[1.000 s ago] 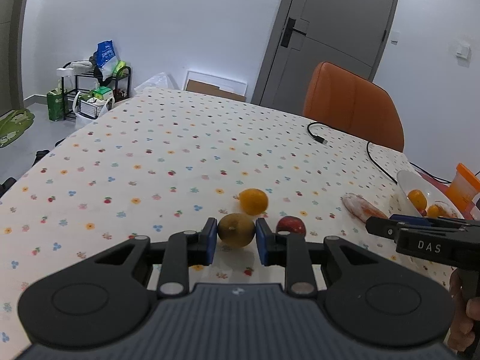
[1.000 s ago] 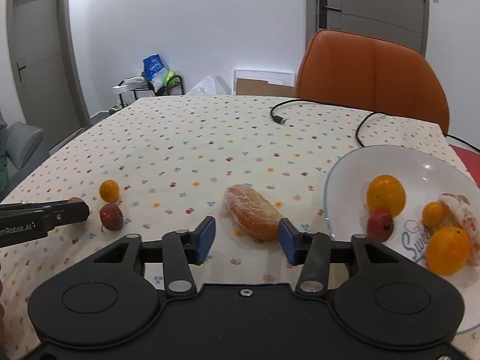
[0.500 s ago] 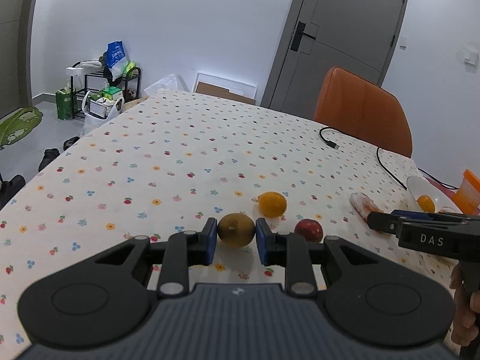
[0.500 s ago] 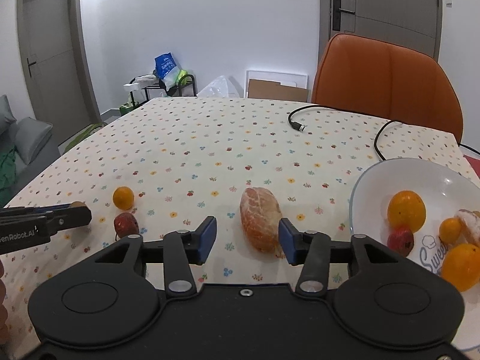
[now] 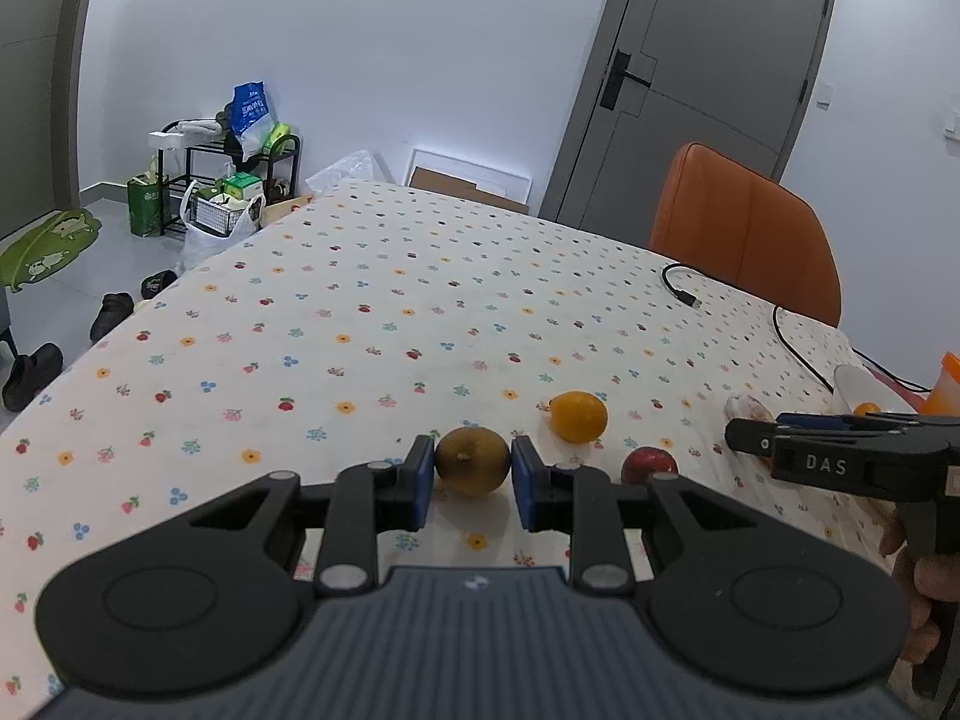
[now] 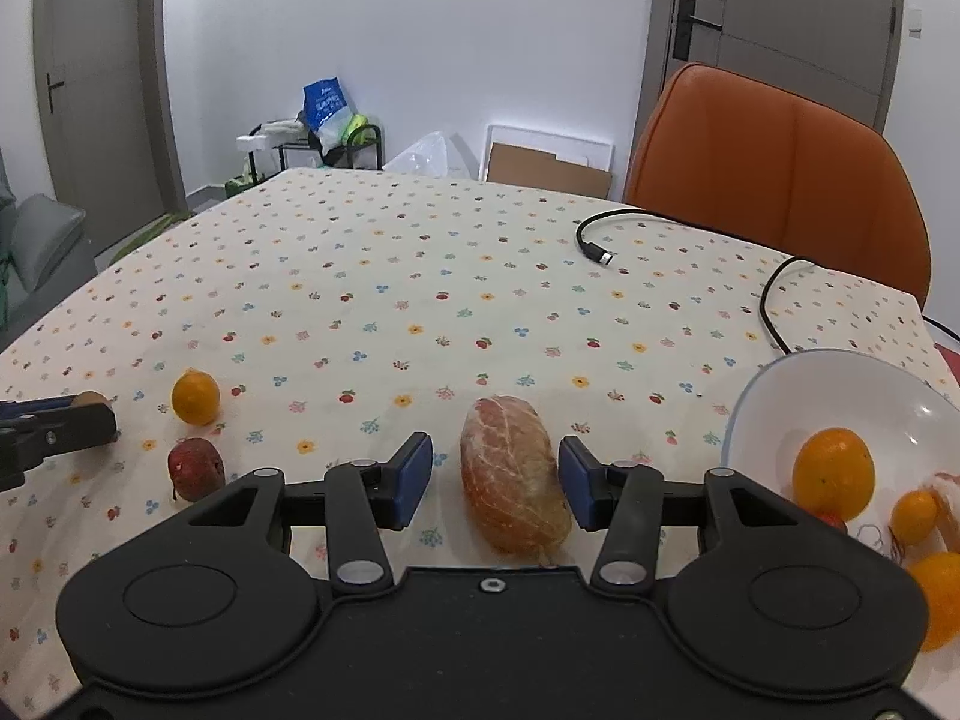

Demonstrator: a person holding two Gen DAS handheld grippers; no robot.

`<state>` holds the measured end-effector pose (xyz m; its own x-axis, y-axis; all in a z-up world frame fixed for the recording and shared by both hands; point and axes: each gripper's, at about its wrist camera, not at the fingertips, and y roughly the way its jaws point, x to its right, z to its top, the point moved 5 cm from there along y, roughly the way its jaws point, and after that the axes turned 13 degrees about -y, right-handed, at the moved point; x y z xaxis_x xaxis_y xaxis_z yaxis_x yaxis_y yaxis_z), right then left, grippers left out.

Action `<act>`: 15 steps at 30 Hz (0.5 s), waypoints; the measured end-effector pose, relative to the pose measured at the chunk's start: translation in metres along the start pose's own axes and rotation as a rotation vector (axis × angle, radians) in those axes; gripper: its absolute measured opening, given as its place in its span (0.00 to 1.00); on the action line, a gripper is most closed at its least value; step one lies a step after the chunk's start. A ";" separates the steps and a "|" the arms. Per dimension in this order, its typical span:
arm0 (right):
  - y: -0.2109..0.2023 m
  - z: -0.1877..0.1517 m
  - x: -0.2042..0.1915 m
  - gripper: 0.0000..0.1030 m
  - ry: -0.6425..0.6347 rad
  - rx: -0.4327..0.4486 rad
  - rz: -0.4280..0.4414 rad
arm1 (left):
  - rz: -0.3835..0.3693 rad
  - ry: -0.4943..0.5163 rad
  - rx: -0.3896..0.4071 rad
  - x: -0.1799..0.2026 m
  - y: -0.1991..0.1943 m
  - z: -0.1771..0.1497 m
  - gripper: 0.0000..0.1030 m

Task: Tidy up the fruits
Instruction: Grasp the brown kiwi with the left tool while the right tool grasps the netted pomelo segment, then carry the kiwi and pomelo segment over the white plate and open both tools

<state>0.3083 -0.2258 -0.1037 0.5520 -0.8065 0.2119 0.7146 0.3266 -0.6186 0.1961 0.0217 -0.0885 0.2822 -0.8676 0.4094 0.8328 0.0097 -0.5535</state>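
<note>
Lower centre, left view: left gripper point(image 5: 471, 483) clamped on brown-yellow round fruit point(image 5: 472, 459), dull, speckled. Lower centre, right view: right gripper point(image 6: 495, 480) spread around peeled pinkish citrus piece point(image 6: 514, 495), untouched. Farther left: red fruit point(image 6: 195, 468), small orange point(image 6: 195, 397).

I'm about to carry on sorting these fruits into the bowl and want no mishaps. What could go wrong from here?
The left tongs pinch the round brownish fruit only at its sides; it may slip out on the way to the bowl.

The right tongs straddle the peeled pomelo piece while open; squeezing hard could crush its soft flesh.

The bowl sits near the table's edge, already holding fruit like the orange; a bump might tip it.
</note>
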 end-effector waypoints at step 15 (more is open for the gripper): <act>-0.017 -0.002 -0.025 0.29 -0.005 0.038 0.131 | 0.008 -0.002 0.014 -0.005 -0.010 0.002 0.25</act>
<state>0.2814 -0.2119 -0.0996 0.6435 -0.7535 0.1351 0.6522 0.4473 -0.6120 0.1875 0.0266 -0.0833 0.2897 -0.8665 0.4066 0.8371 0.0234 -0.5465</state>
